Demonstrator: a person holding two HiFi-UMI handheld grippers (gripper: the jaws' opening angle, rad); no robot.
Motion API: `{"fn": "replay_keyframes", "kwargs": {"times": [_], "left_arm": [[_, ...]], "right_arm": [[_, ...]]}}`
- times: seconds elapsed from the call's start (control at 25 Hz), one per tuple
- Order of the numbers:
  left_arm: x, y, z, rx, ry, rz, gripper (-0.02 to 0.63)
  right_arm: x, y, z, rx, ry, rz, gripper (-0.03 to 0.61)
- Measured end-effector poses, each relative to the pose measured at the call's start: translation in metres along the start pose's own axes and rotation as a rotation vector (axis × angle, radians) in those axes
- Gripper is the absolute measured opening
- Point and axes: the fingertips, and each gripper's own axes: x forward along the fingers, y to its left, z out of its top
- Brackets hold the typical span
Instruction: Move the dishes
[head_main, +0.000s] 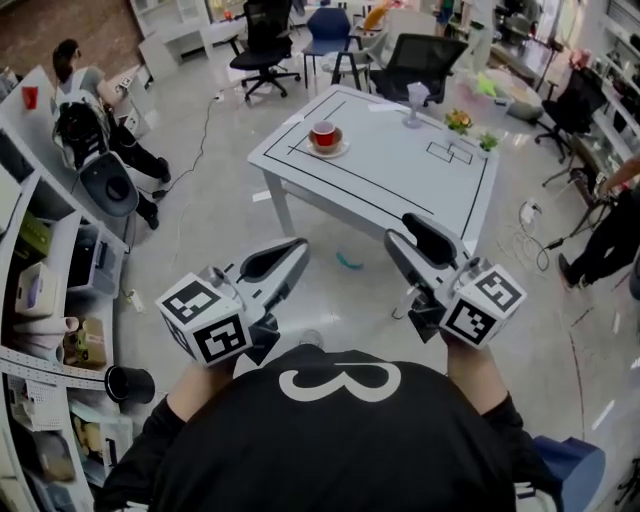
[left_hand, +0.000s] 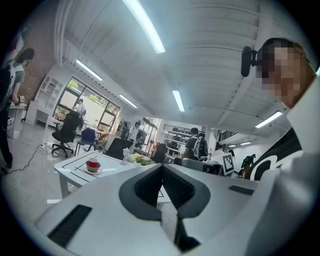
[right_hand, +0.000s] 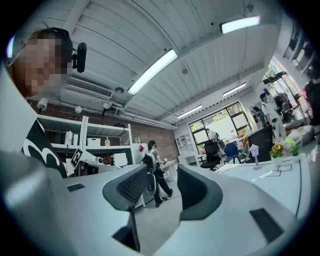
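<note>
A red cup on a white saucer (head_main: 324, 137) stands near the far left end of the white table (head_main: 400, 175), which has black lines marked on it. The cup (left_hand: 93, 164) also shows small at the left in the left gripper view. A clear stemmed glass (head_main: 415, 100) and small flower pots (head_main: 459, 121) stand at the table's far side. Both grippers hover over the floor, short of the table, and hold nothing. My left gripper (head_main: 287, 260) (left_hand: 161, 170) has its jaws together. My right gripper (head_main: 412, 240) (right_hand: 162, 185) has a clear gap between its jaws.
Black office chairs (head_main: 262, 35) stand beyond the table. A seated person (head_main: 85, 100) and cluttered shelves (head_main: 50, 290) fill the left side. A teal scrap (head_main: 350, 262) lies on the floor before the table. Another person (head_main: 610, 235) and cables are at the right.
</note>
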Motion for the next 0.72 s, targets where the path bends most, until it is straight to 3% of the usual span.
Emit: {"fn": "replay_keyframes", "kwargs": {"times": [0.16, 0.48, 0.72], "left_arm": [[0.000, 0.004, -0.001, 0.007, -0.013, -0.003, 0.003], [0.004, 0.021, 0.002, 0.011, -0.011, 0.015, 0.003], [0.011, 0.056, -0.004, -0.040, -0.020, 0.046, 0.003]], "right_arm": [[0.002, -0.003, 0.004, -0.020, -0.008, -0.013, 0.272], [0.019, -0.014, -0.002, -0.039, 0.001, 0.015, 0.325], [0.040, -0.032, -0.013, -0.029, 0.021, 0.010, 0.351]]}}
